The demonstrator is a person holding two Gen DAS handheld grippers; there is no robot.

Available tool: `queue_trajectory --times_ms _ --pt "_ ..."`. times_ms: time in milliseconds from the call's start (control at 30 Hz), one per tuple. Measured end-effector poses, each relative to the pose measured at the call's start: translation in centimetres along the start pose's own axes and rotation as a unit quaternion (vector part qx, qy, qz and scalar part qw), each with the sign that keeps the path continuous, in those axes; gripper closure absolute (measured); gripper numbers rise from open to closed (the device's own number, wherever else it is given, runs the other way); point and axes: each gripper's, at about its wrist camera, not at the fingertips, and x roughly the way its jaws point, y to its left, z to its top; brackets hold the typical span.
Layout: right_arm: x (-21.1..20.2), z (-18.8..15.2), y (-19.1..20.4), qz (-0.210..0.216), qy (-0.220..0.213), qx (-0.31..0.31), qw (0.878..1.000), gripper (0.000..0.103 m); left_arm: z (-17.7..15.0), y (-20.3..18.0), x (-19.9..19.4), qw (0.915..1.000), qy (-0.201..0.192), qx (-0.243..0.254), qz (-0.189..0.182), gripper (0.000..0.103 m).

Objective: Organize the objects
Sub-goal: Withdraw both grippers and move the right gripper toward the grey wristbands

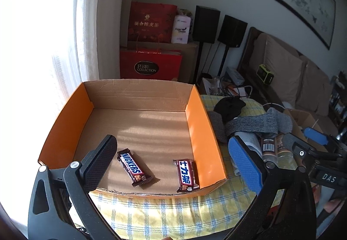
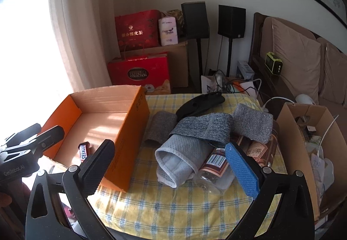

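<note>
Checked cloth (image 2: 173,201) covers the work surface; on it the orange box (image 1: 203,138) sits to the left, open-topped, its near wall cut low, its right wall tall and standing close beside the pile. Inside, most of the floor is bare; two bars lie at the near end: Snickers bar (image 1: 135,167) toward the left, long axis running near-left to far-right on a slant, and second bar (image 1: 187,175) tight along the right wall, long axis pointing roughly away from the camera. Pile to the right of the box, just apart from its wall: black pouch (image 2: 200,103) farthest, brown sleeve (image 2: 159,129) nearest the box wall, grey band (image 2: 203,127) across the middle, pale mesh wrap (image 2: 180,161) rolled in front, grey pad (image 2: 252,122) at the far right. Bottle (image 2: 213,166) lies on its side under the wraps, neck end toward the camera, long axis slanting from near-left to far-right; a jar (image 2: 258,148) is half hidden behind the blue pad. Right gripper (image 2: 171,166) spread full wide, nothing between the pads, the mesh wrap and bottle straight ahead in its gap. It is clearly the nearer claw to the pile. Left gripper (image 1: 173,161) also full wide and empty, hanging over the box's near end above the bars. Judgement: next pick likely falls to the right claw; carrying leftward must clear the tall box wall, with ample open floor beyond the bars for a drop.
</note>
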Motion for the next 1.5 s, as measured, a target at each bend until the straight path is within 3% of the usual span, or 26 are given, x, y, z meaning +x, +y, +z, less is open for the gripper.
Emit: queue_trajectory --times_ms 133,400,667,800,1133,1433,1500 --pt "-1.0 0.0 -2.4 -0.021 -0.002 0.003 1.000 0.001 0.3 -0.6 0.1 0.9999 0.007 -0.006 -0.011 0.000" --pt "-2.4 -0.2 -8.0 -0.052 -0.001 0.041 0.998 0.001 0.9 -2.6 1.8 0.9958 0.057 -0.016 -0.070 0.000" --pt "-2.2 -0.3 -11.6 -0.061 0.011 0.073 0.995 0.001 2.3 -4.9 3.3 0.9951 0.071 0.014 -0.067 0.001" --pt "-1.9 0.3 -12.6 -0.042 0.016 0.088 0.995 0.001 3.4 -5.6 4.3 0.9943 0.085 0.023 -0.059 0.003" --pt "0.9 3.9 -8.7 0.021 0.039 0.041 0.998 0.016 4.9 -4.4 4.5 0.9957 0.075 0.009 -0.053 0.003" --pt "7.8 7.0 -4.5 0.064 0.082 0.023 0.994 0.026 4.9 -1.7 4.9 0.9965 0.072 -0.013 -0.041 0.003" --pt "9.8 7.5 -3.9 0.066 0.097 0.021 0.993 0.034 5.0 -1.1 4.9 0.9966 0.069 -0.019 -0.041 0.003"
